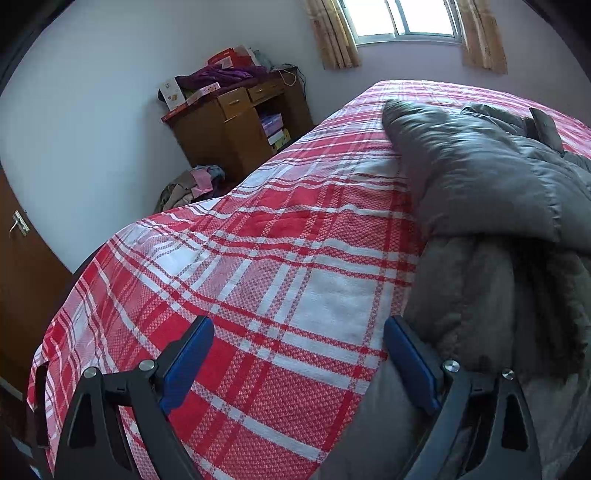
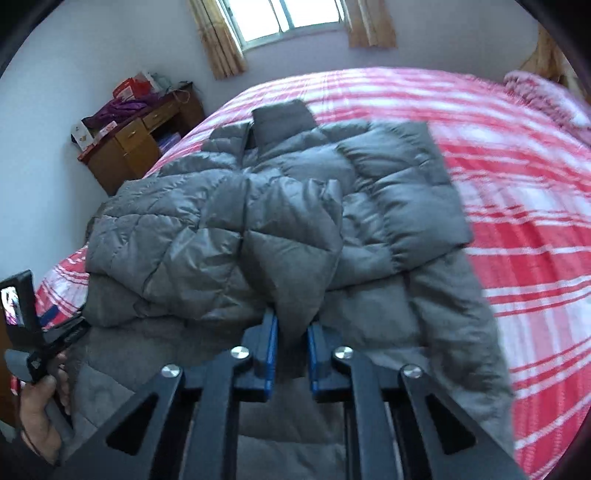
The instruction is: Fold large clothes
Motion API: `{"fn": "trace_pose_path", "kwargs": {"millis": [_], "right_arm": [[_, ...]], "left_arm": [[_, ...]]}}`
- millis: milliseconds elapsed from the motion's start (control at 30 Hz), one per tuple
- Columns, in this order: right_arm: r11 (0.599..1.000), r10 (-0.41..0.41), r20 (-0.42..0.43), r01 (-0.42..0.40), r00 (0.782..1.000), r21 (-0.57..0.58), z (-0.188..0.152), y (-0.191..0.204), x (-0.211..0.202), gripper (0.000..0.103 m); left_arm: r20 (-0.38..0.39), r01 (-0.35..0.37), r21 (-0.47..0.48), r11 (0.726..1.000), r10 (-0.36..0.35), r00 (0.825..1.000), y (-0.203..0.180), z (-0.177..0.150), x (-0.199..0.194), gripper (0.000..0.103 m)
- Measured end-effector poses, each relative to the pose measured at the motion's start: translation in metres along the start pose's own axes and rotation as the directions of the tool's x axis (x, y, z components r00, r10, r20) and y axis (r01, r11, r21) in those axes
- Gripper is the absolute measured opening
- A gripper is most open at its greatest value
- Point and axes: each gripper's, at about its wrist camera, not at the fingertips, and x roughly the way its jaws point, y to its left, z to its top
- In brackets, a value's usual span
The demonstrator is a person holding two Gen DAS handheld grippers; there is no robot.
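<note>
two tools over plaid bed (image 1: 288,266), right tool (image 2: 291,350) pinching grey jacket (image 2: 280,206), left tool (image 1: 299,354) spread wide, empty

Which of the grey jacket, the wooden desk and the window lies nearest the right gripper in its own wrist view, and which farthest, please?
1. Grey jacket: pinched in the right gripper.
2. Wooden desk: beyond the bed, upper left.
3. Window: far wall, top.

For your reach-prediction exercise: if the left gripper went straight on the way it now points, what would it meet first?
Probably the plaid bedspread: the open left gripper points down at it with nothing between. The grey jacket lies just to the right, though depth is unclear.
</note>
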Motion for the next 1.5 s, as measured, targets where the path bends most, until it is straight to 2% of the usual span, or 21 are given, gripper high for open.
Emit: {"fn": "trace_pose_path", "kwargs": {"millis": [133,233,267,367,467,533,667,767,867,933,967,1033,1133,1300,1500], "right_arm": [[0.998,-0.050,0.010,0.049,0.999,0.027,0.001,-0.016,-0.004,0.015],[0.998,-0.046,-0.005,0.046,0.999,0.048,0.001,-0.023,0.002,0.026],[0.997,-0.048,-0.006,0.048,0.999,0.058,0.002,-0.026,0.002,0.036],[0.993,-0.052,0.001,0.052,0.999,0.109,0.003,-0.036,-0.007,0.046],[0.985,-0.093,0.051,0.085,0.994,0.151,0.005,-0.042,-0.035,0.060],[0.983,-0.120,0.107,0.103,0.987,0.150,0.010,-0.040,-0.054,0.060],[0.987,-0.083,0.182,0.057,0.980,0.148,0.035,-0.012,-0.062,0.060],[0.991,-0.053,0.192,0.028,0.980,0.133,0.051,0.014,-0.039,0.060],[0.984,-0.069,0.144,0.044,0.987,0.170,0.061,0.023,0.004,0.060],[0.981,-0.099,0.116,0.078,0.988,0.177,0.061,0.024,0.026,0.060],[0.980,-0.123,0.100,0.104,0.987,0.172,0.060,0.023,0.038,0.060],[0.981,-0.134,0.072,0.122,0.988,0.153,0.055,0.021,0.055,0.060],[0.985,-0.144,0.078,0.135,0.986,0.112,0.043,0.019,0.062,0.060],[0.984,-0.153,0.073,0.145,0.986,0.107,0.038,0.017,0.070,0.061],[0.976,-0.213,0.057,0.210,0.975,0.060,0.037,0.026,0.076,0.061]], "left_arm": [[0.009,-0.017,0.012,1.000,0.017,1.000,0.001,-0.005,-0.005,0.094],[-0.005,-0.003,0.029,1.000,0.003,1.000,0.002,-0.005,-0.009,0.094],[-0.014,0.010,0.036,0.999,-0.009,1.000,0.004,-0.004,-0.010,0.094],[-0.023,0.070,0.065,0.995,-0.068,0.997,0.013,0.006,-0.029,0.093],[0.048,0.129,0.069,0.989,-0.132,0.990,0.021,0.033,-0.062,0.093],[0.105,0.168,0.074,0.983,-0.176,0.979,0.012,0.060,-0.083,0.094],[0.116,0.273,0.047,0.961,-0.277,0.954,-0.029,0.102,-0.085,0.094],[0.101,0.259,0.012,0.966,-0.259,0.961,-0.072,0.116,-0.060,0.094],[0.067,0.173,0.041,0.984,-0.176,0.982,-0.106,0.113,-0.026,0.094],[0.018,0.142,0.071,0.987,-0.143,0.990,-0.123,0.104,0.004,0.094],[-0.002,0.135,0.087,0.987,-0.135,0.991,-0.127,0.100,0.014,0.094],[-0.023,0.181,0.054,0.982,-0.180,0.983,-0.124,0.092,0.030,0.096],[-0.028,0.191,0.039,0.981,-0.190,0.981,-0.122,0.090,0.033,0.098],[-0.031,0.143,0.066,0.988,-0.141,0.990,-0.131,0.088,0.035,0.102],[-0.032,0.136,0.072,0.988,-0.134,0.990,-0.135,0.086,0.035,0.102]]}}
